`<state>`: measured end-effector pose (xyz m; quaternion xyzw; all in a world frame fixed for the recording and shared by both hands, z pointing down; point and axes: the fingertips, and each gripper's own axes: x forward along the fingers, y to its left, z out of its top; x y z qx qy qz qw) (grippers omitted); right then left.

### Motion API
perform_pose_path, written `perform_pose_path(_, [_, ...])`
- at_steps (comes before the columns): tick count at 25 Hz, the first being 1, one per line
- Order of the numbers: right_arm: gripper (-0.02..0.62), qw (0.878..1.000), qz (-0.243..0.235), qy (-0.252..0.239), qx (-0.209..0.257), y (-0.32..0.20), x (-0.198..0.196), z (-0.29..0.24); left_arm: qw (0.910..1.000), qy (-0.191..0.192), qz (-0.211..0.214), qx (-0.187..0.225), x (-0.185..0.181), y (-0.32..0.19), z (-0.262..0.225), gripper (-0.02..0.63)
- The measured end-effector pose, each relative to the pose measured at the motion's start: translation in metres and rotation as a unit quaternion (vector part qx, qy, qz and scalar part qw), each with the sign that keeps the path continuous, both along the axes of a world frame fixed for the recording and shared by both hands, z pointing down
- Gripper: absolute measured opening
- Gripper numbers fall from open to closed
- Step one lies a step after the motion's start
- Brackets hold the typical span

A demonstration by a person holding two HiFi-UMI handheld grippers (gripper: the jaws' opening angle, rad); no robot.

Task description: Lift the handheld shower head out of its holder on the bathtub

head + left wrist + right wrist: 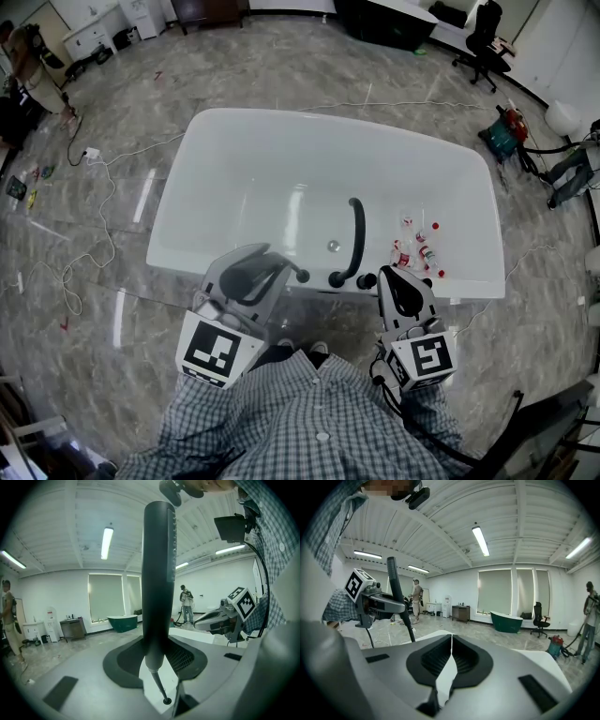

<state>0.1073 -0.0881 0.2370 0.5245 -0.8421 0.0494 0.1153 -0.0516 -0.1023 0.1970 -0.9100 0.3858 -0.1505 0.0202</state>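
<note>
I find the left gripper (pixel 159 666) clamped on the shower head (pixel 158 573), with a pad on either flank. The shower head's long axis stands upright at frame centre. Its lower end tapers to a thin line slanting down to a ring (pixel 167 701). Only the head view shows the bathtub (pixel 244 169) whole; there the shower head appears foreshortened at lower centre-left, over the near rim. The right gripper (pixel 451 667) has its jaws together, holding nothing.

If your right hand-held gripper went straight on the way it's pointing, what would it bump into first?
Most likely the white oval bathtub: its near rim sits just past the shut right hand-held gripper, which tips slightly down. Whether it clips the rim or dips inside is hard to judge.
</note>
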Motion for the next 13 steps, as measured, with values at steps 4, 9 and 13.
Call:
perform_pose_path(4, [0.018, 1.000, 0.000, 0.000, 0.002, -0.0014, -0.0009, 0.0000, 1.0000, 0.000, 0.000, -0.002, -0.0011, -0.0018, 0.0006, 0.141])
perform_pose_path(9, [0.018, 1.000, -0.001, 0.002, 0.000, 0.0000, 0.0024, 0.0012, 1.0000, -0.005, 0.001, 0.002, 0.0023, -0.0009, -0.0002, 0.140])
perform_pose_path(13, [0.018, 1.000, 0.002, 0.001, -0.004, -0.0014, -0.0001, 0.0028, 1.0000, -0.005, -0.001, -0.001, -0.0013, -0.0021, 0.0011, 0.141])
